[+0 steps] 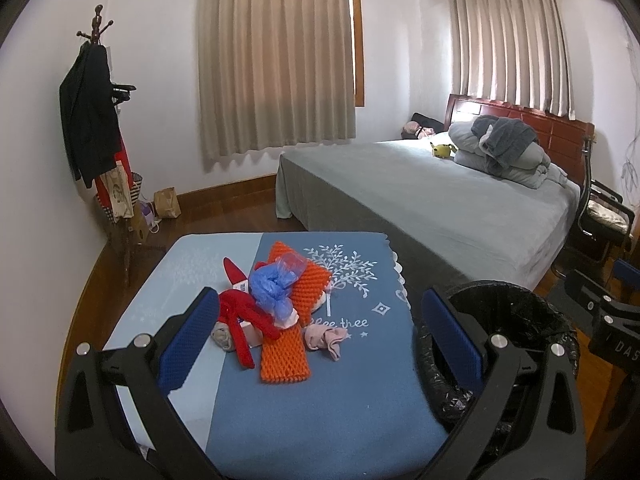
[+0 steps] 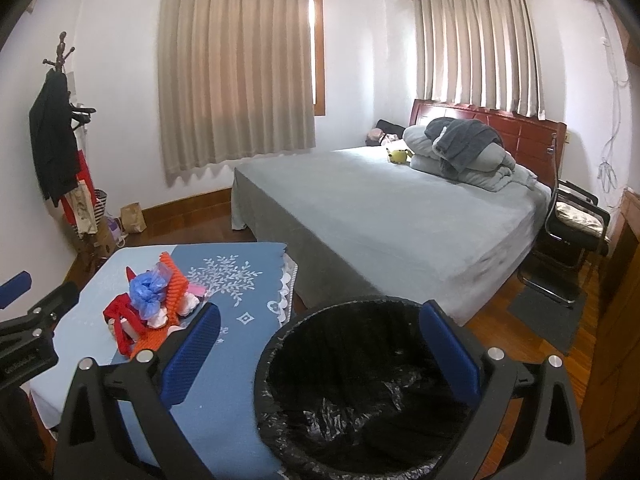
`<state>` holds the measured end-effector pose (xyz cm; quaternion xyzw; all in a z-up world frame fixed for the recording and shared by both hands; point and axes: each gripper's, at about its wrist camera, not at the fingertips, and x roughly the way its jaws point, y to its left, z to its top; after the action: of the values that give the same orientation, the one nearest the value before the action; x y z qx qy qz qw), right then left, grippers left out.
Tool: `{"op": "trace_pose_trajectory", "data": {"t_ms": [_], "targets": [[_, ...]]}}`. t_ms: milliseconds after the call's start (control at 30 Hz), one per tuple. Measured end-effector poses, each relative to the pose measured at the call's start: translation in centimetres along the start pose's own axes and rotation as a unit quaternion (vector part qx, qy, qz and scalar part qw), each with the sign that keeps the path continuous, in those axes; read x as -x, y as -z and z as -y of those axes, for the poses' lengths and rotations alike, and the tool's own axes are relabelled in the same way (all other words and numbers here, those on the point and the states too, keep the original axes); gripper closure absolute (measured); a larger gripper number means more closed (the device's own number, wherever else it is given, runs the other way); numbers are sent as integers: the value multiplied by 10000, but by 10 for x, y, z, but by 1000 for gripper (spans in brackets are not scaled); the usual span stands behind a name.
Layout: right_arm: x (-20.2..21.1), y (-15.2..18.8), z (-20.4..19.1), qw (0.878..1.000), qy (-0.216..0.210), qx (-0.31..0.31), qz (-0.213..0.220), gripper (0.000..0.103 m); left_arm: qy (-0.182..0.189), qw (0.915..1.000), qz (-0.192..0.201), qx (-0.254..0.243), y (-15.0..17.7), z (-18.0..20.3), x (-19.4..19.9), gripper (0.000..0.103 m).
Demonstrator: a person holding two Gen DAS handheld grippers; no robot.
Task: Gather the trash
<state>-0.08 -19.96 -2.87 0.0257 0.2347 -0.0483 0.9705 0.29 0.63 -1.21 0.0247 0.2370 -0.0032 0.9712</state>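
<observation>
A heap of trash lies on the blue tablecloth (image 1: 320, 392): a crumpled blue plastic bag (image 1: 272, 286), orange foam netting (image 1: 286, 356), red mesh strips (image 1: 244, 320), a pink crumpled wad (image 1: 326, 338) and a grey wad (image 1: 223, 337). My left gripper (image 1: 320, 334) hovers open just short of the heap, holding nothing. A bin with a black liner (image 2: 360, 392) stands right of the table. My right gripper (image 2: 320, 352) is open above the bin's near rim, empty. The same heap (image 2: 150, 308) shows left in the right wrist view.
A bed (image 1: 440, 200) with folded bedding fills the right side beyond the table. A coat stand (image 1: 94, 120) with bags stands by the left wall. A black chair (image 2: 576, 236) and a dark mat (image 2: 548, 312) sit right of the bed.
</observation>
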Motion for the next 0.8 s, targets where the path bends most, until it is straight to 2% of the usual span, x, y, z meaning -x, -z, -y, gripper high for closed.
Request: {"op": "trace_pose_trajectory", "data": {"t_ms": [233,400,700,800], "targets": [[-16,0,-13,9998,-149,80,-49,6,-122,9998,-47,153,7,-17,-12,5],[-36,2,-28,9992,-353,139,-91,6,-380,9988,-142,290,14,-39,-28,5],[-89,14,-73,9961,-790,360,-185,6,-756,9960,-293,382,35,-82,-65,5],[-113,23,-94,9941,-962,424,-275,6,-735,9959,-288,445,43,-94,-81,5]]}}
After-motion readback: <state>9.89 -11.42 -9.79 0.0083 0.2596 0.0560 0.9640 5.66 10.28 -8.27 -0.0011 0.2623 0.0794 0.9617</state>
